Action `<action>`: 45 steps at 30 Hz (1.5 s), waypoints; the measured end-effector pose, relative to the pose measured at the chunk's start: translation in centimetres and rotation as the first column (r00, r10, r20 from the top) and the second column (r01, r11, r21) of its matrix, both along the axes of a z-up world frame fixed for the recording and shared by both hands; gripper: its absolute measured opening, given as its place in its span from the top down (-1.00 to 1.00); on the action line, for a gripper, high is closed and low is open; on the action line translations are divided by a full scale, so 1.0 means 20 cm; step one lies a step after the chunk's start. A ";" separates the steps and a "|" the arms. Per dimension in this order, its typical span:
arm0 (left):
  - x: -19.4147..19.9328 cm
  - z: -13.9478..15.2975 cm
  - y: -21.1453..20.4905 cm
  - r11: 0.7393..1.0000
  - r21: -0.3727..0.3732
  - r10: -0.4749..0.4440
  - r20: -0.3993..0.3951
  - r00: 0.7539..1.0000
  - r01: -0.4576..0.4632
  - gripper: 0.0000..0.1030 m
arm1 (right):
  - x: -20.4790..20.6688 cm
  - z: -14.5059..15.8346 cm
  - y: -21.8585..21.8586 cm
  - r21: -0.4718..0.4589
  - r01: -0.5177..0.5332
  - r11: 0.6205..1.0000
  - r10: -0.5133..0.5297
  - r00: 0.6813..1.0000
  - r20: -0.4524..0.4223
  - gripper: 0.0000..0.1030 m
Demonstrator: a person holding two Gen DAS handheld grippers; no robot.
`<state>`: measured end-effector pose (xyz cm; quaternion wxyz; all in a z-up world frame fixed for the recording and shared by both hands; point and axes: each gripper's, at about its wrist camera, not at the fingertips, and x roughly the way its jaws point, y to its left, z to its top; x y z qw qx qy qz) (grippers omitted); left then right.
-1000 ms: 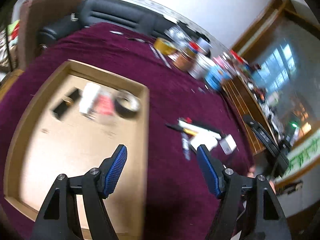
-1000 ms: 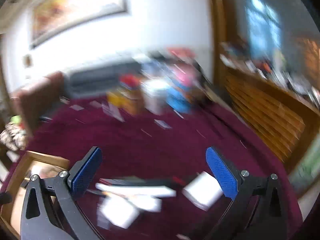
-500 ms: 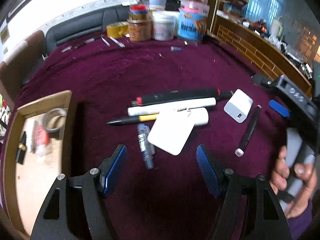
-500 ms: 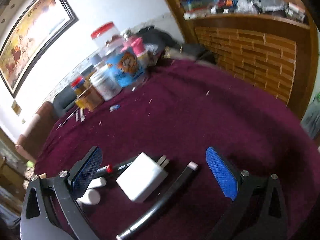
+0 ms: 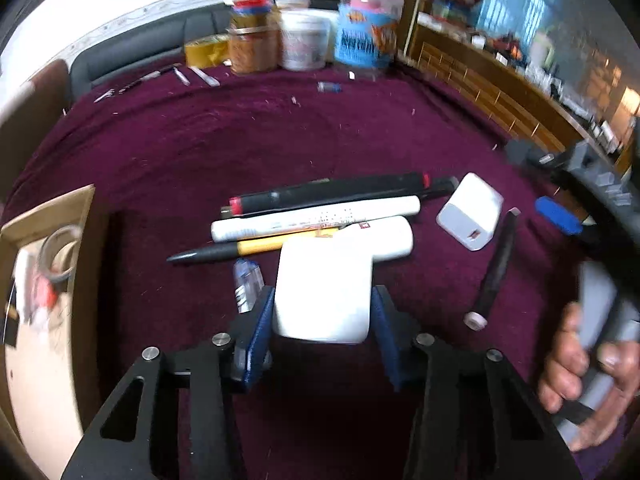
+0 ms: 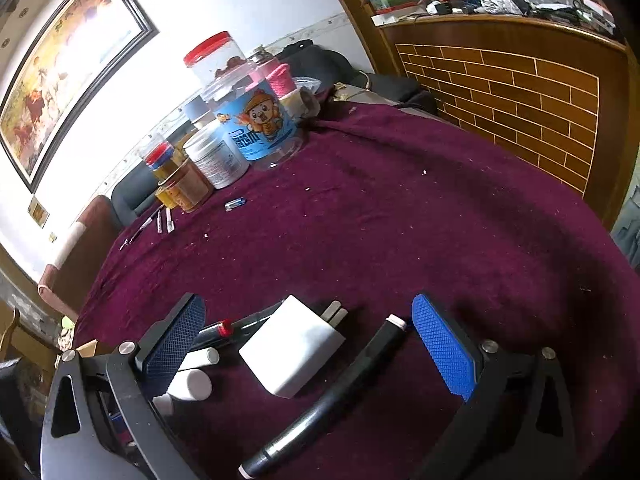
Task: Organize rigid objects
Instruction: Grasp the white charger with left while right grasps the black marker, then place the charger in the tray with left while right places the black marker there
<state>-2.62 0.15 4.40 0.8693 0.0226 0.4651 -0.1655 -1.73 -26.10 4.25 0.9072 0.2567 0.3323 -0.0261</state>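
Note:
A flat white case [image 5: 324,280] lies on the maroon cloth, partly over a white tube [image 5: 394,240]. My left gripper [image 5: 323,300] is closing on the case, and both blue pads touch its sides. Behind it lie a black marker with red ends [image 5: 328,196], a white marker [image 5: 316,220] and a black-and-yellow pen [image 5: 240,250]. My right gripper [image 6: 308,306] stands open just above a white charger [image 6: 292,352] and a black pen [image 6: 340,396], touching neither. In the left wrist view the charger [image 5: 470,210] and the black pen [image 5: 494,268] lie to the right of the case.
A cardboard tray [image 5: 52,216] holding a tape roll and small items sits at the left. Several jars [image 6: 256,128] stand at the table's far side, with a small blue battery [image 6: 235,204] and thin metal tools [image 5: 192,76] nearby. A hand [image 5: 580,360] holds the right gripper's handle.
My left gripper swung from above the tray over to the pile, then its jaws narrowed onto the white case. My right gripper came down over the charger and has held still since.

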 end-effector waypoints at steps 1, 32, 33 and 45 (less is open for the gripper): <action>-0.04 0.04 0.04 1.000 -0.025 0.007 0.010 1.000 -0.007 0.23 | 0.00 0.00 0.00 -0.001 0.002 1.000 -0.002 1.000 0.000 -1.00; -0.40 0.01 0.49 0.954 -0.288 0.080 -0.012 0.997 -0.080 0.25 | -0.07 -0.06 0.16 -0.174 -0.164 0.971 0.115 0.958 -0.262 -0.68; -0.41 0.03 0.52 0.951 -0.297 0.084 -0.007 0.996 -0.083 0.25 | -0.06 -0.07 0.19 -0.195 -0.164 0.967 0.106 0.954 -0.279 -0.45; -0.52 0.17 0.88 0.883 -0.431 0.206 -0.002 0.979 -0.186 0.25 | -0.15 -0.11 0.08 -0.183 -0.072 0.980 0.012 0.951 -0.308 0.76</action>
